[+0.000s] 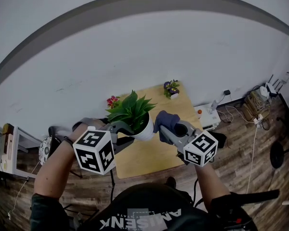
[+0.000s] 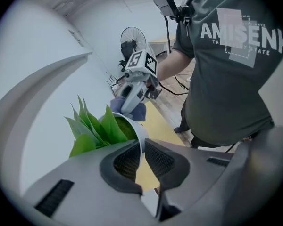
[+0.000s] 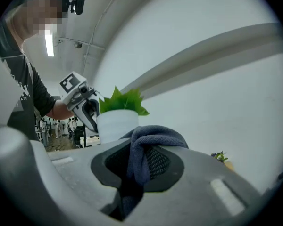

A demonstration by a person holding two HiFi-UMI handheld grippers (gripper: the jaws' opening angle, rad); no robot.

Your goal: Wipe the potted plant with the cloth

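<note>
Left gripper (image 1: 125,128) clenched on the white pot's rim, potted plant (image 1: 134,113) held up off the yellow table (image 1: 149,158). Dark blue cloth (image 1: 165,120) just beside pot's right side, contact unclear. Right gripper (image 1: 167,128) grasping the cloth, bunched between its jaws, pointed at the pot. Small flower pot (image 1: 171,88) near table's far right corner
</note>
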